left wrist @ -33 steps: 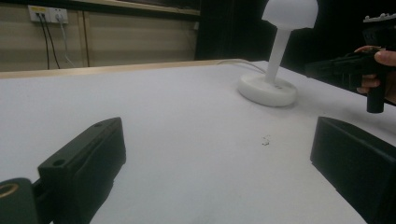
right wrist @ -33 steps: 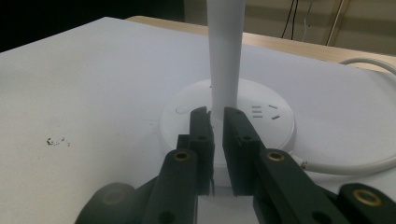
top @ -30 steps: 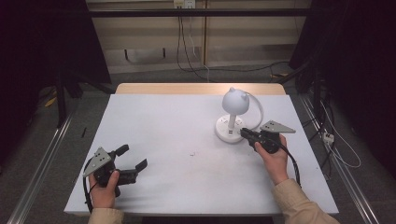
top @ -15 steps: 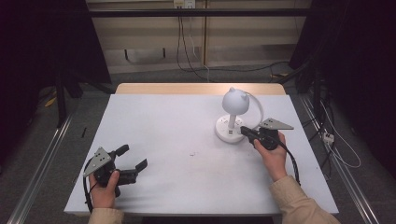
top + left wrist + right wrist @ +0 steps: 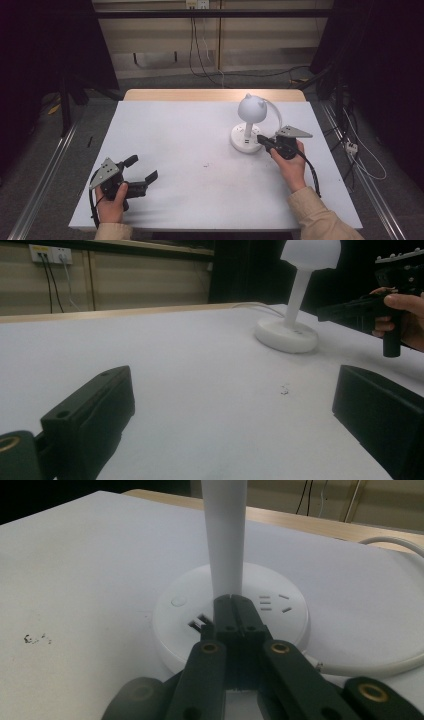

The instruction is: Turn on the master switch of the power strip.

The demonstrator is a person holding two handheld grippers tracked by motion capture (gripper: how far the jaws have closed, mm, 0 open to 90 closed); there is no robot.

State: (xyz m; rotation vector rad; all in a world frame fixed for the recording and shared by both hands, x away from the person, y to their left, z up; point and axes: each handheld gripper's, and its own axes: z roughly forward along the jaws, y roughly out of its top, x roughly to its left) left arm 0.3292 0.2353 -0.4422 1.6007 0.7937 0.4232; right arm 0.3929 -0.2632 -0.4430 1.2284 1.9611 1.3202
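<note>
White plastic desk lamp (image 5: 248, 125): right gripper (image 5: 234, 602), jaws closed empty, aims fingertips at base to press; left gripper (image 5: 142, 175) rests open.

A white table cover (image 5: 190, 145) is laid over the wooden table (image 5: 210, 94). A small dark smudge (image 5: 205, 164) is seen near the cover's centre. Cables (image 5: 197, 40) are hung from wall sockets (image 5: 197, 4) behind. A metal rail (image 5: 42, 172) is set alongside on the floor.
</note>
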